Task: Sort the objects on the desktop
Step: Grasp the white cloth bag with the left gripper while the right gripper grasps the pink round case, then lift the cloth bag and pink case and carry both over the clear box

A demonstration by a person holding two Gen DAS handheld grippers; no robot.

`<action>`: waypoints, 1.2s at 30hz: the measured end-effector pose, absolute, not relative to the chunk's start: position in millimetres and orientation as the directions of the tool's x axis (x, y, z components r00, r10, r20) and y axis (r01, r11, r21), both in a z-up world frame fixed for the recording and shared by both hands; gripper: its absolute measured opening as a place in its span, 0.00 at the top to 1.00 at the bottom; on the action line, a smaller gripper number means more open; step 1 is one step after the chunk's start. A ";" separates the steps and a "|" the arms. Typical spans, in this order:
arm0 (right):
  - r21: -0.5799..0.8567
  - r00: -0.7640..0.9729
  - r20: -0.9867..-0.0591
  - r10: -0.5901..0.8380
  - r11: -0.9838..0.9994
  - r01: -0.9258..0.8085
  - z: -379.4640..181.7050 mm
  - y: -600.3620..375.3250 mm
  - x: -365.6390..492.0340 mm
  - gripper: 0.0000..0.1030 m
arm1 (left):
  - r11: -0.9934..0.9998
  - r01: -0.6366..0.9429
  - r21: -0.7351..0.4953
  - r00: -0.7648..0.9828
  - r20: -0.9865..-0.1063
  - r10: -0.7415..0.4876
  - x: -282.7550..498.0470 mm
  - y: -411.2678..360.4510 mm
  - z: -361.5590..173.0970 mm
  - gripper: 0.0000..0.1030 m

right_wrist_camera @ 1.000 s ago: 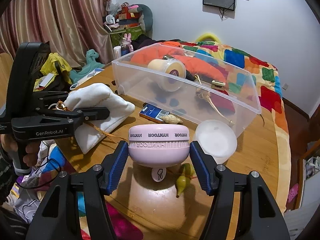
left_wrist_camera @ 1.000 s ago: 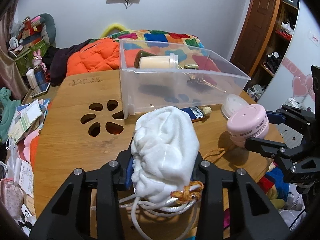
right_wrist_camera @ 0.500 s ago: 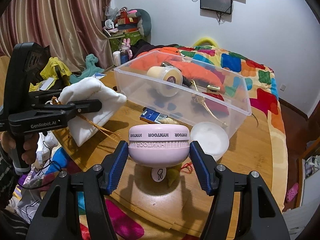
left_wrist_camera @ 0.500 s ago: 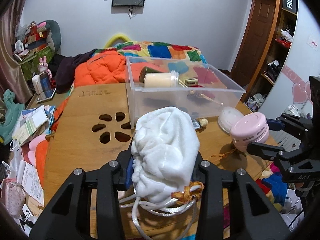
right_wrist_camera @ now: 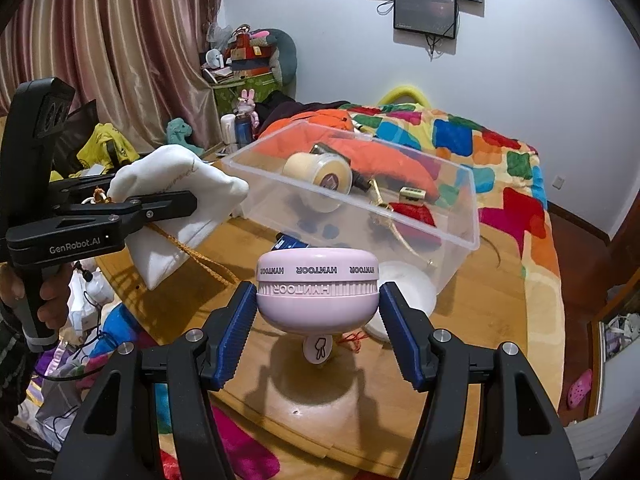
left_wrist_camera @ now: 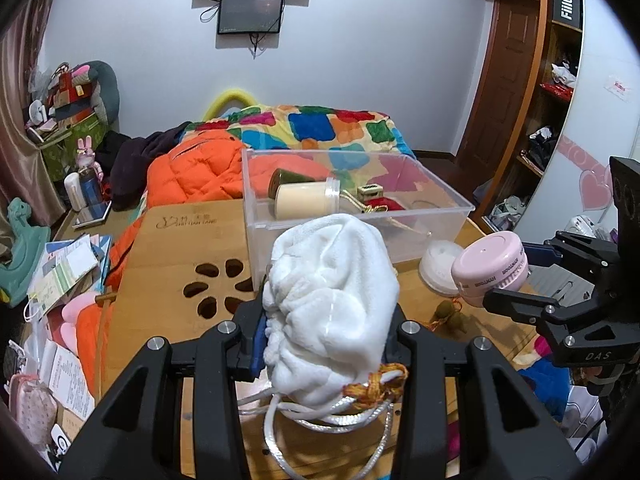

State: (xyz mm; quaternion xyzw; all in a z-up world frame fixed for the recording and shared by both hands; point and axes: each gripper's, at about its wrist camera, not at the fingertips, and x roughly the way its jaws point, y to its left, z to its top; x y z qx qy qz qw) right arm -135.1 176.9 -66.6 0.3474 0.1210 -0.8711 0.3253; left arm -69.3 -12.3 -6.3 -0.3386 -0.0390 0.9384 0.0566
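Note:
My left gripper (left_wrist_camera: 326, 332) is shut on a white drawstring pouch (left_wrist_camera: 332, 300) and holds it above the wooden table (left_wrist_camera: 160, 264). It also shows in the right wrist view (right_wrist_camera: 176, 204). My right gripper (right_wrist_camera: 318, 312) is shut on a round pink HYNTOOR device (right_wrist_camera: 318, 288), also seen in the left wrist view (left_wrist_camera: 490, 270), held above the table. A clear plastic bin (left_wrist_camera: 356, 204) stands ahead of both, holding a cream jar (left_wrist_camera: 306, 200), a red pouch (right_wrist_camera: 412, 216) and small items.
A white round lid (left_wrist_camera: 438, 266) and a small green charm with red cord (left_wrist_camera: 450, 314) lie on the table by the bin. A blue card (right_wrist_camera: 288, 244) lies in front of the bin. A bed with orange jacket (left_wrist_camera: 192, 168) stands behind.
Both grippers have risen and pulled back from the table with their loads. The bin now looks farther and lower. The green charm has come into the left view.

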 end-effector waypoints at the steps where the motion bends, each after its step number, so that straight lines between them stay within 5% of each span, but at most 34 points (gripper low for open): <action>1: 0.015 -0.549 -0.682 -0.484 -0.759 0.651 -65.4 177.4 -135.2 0.42 | -0.990 -0.083 -0.111 -0.767 -0.628 0.135 -70.7 -11.3 -4.2 0.62; 36: 0.022 -0.583 -0.665 -0.466 -0.793 0.609 -52.6 194.1 -203.0 0.42 | -0.976 -0.195 -0.099 -0.740 -0.638 0.213 -154.7 24.5 14.7 0.62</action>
